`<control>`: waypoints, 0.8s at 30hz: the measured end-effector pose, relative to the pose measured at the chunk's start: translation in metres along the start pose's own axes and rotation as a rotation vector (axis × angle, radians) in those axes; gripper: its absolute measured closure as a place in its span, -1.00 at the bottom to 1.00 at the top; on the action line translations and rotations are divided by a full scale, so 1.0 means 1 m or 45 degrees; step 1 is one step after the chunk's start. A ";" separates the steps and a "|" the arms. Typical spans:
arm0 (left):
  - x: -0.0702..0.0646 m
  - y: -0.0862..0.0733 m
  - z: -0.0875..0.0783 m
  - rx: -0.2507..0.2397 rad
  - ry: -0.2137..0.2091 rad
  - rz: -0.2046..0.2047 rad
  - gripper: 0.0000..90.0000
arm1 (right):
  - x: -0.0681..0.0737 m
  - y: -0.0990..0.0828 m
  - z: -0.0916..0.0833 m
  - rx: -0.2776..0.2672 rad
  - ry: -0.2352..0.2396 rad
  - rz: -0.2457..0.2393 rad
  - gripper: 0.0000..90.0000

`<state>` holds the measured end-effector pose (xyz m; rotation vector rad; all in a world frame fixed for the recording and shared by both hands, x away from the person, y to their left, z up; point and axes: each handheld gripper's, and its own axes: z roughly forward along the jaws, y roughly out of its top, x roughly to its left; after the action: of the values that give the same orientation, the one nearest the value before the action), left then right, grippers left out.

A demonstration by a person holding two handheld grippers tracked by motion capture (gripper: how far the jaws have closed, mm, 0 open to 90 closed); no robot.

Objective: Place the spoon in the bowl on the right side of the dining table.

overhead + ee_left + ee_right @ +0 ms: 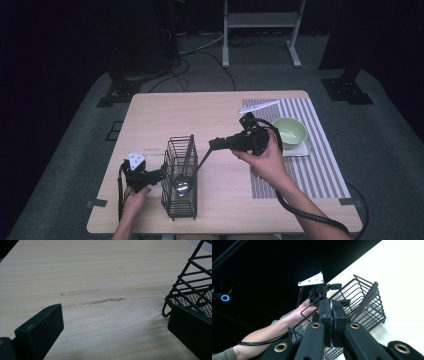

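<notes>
We see a metal spoon (184, 184), dull silver with a slim handle, leaning with its bowl low inside a black wire basket (179, 201) and its handle rising toward two o'clock into the right gripper (216, 144), whose jaws are pressed together on it; in the right gripper view the jaws meet with barely a seam between them. The basket stands near the table's (165, 112) six o'clock edge, left of centre, and a second dark utensil (190, 150) leans against its far wall. Bare wood lies open toward twelve o'clock and toward three o'clock as far as a striped placemat (320, 175). On the basket's nine o'clock side sits the left gripper (161, 174), held by the left hand (135, 199); its jaws stand wide apart with nothing between them, and in the left gripper view one jaw is close against the basket's corner while the other is over bare wood. The right hand (267, 160) holds its gripper above the table between basket and mat. On the mat, a pale green bowl (290, 131) rests on a folded cloth (300, 150), and a white strip-like item (259, 106) lies at the mat's far edge.
</notes>
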<state>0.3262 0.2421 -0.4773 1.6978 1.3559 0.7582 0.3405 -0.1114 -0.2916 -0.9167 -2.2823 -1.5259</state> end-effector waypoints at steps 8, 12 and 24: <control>-0.001 0.000 0.000 0.002 0.000 -0.001 -1.00 | -0.002 -0.002 -0.009 -0.027 -0.008 0.015 0.97; 0.000 0.000 0.000 0.004 -0.001 0.003 -1.00 | -0.003 -0.003 -0.013 -0.034 -0.011 0.023 0.97; -0.001 0.000 0.000 0.004 0.002 0.004 -1.00 | -0.007 -0.005 -0.024 -0.060 -0.008 0.043 0.97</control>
<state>0.3263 0.2412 -0.4773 1.7023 1.3563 0.7596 0.3391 -0.1366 -0.2886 -0.9689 -2.2329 -1.5710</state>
